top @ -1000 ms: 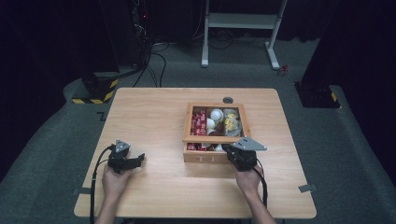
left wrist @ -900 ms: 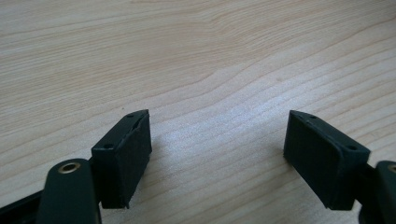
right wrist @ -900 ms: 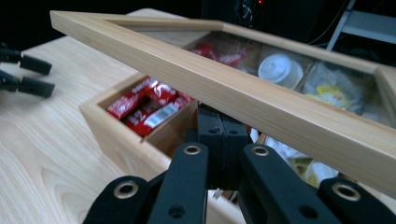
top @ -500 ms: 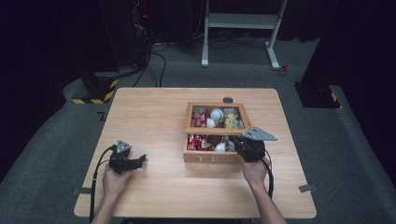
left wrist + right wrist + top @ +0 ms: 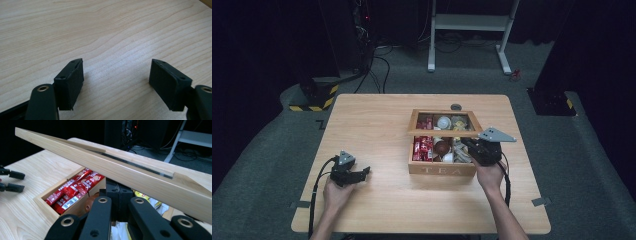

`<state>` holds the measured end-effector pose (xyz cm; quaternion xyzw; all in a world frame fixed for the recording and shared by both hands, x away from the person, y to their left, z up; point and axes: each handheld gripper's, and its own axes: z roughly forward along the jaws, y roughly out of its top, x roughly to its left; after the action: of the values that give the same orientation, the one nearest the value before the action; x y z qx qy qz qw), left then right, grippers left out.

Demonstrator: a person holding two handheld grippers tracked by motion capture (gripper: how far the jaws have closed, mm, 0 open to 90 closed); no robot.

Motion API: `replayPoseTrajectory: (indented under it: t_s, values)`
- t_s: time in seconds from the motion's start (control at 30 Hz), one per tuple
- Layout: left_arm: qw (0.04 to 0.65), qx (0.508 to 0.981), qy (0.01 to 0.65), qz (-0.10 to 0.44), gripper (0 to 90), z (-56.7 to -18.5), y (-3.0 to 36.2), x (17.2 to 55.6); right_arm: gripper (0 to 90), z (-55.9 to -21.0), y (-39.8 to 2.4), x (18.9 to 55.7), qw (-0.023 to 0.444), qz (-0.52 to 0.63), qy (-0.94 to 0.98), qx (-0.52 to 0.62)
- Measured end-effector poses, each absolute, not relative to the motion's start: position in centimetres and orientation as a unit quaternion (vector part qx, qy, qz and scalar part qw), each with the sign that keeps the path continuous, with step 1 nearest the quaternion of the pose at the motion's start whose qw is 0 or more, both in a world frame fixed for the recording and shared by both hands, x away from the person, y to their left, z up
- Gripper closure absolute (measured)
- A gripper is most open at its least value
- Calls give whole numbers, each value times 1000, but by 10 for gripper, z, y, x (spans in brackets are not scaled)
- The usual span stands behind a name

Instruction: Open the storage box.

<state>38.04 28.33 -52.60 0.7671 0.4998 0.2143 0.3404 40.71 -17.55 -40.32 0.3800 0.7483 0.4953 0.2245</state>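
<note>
As lid rises: right gripper [image 5: 468, 146], jaws together, props tea box lid [image 5: 444, 131] from underneath, at box's 4 o'clock.
Left gripper [image 5: 364, 172]: jaws apart, just narrowed, empty, idle on table [image 5: 377, 125].

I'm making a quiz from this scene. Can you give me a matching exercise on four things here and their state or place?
Things:
1. left tool
2. right tool
3. glass-paned wooden lid
4. red sachets

States:
a. partly raised
b. shut, under the lid's front edge
c. packed in the wooden tea box's left compartment
d. open over bare table, jaws just closing

Pairs: 1-d, 2-b, 3-a, 4-c
</note>
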Motion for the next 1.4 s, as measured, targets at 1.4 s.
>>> replayPoseTrajectory:
  t_s: [1.4]
  values:
    - [475,773,385,169,286,-456,189,394,900,-370,-182,441,196,506,744,391]
